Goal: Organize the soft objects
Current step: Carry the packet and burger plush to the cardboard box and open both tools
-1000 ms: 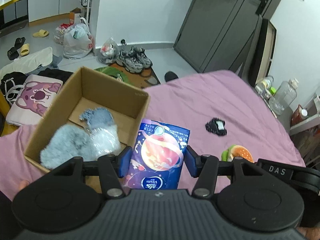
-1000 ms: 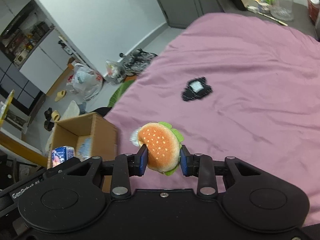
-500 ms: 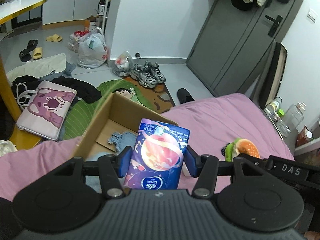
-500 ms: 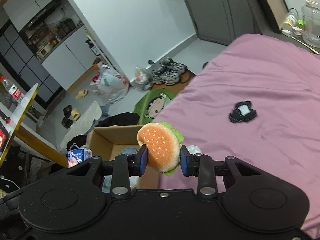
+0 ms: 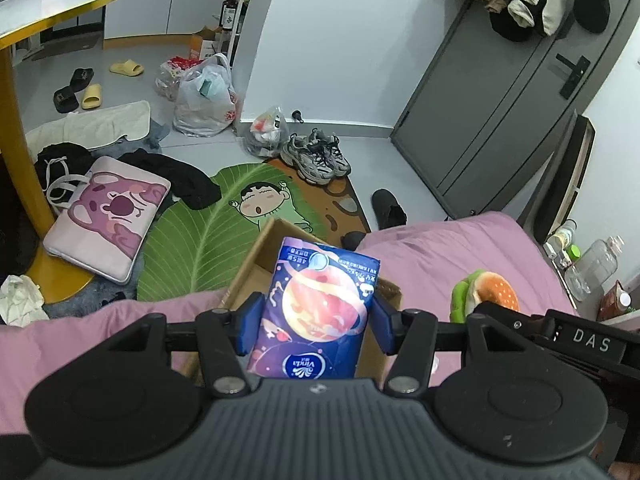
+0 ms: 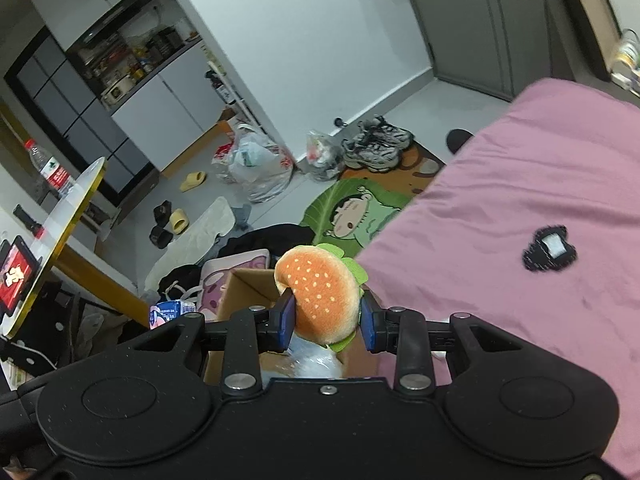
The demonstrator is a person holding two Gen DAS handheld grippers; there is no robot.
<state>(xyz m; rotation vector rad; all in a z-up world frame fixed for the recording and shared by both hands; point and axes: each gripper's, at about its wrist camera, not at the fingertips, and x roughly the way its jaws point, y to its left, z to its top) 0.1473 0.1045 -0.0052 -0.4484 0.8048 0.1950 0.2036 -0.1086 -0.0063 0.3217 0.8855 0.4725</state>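
Over the edge of the pink bed (image 6: 520, 184), both hands carry their loads toward the cardboard box (image 5: 256, 264), which sits low in the middle of each wrist view with its far rim peeking out behind the held things. What could go wrong, as I judge it: the box mouth is mostly hidden behind the grippers' own bodies, so a release made by guesswork could drop an item on the rim or past it onto the leaf rug (image 5: 200, 232) and cluttered floor beyond; two loads arriving at one small opening at once could also bump each other. The tissue pack (image 5: 316, 312) is a slick plastic sleeve gripped only by its lower sides, so it could slide if tilted further. The left gripper (image 5: 316, 324) has its blue pads pinching that pack, which stands upright between them at centre frame, most of it rising above the pads. The right gripper (image 6: 326, 316) squeezes the burger plush (image 6: 320, 292) at its sides, bun face toward the camera, lettuce frill poking out top and bottom. A small black item (image 6: 550, 252) lies well apart at right on the bedspread, not yet collected
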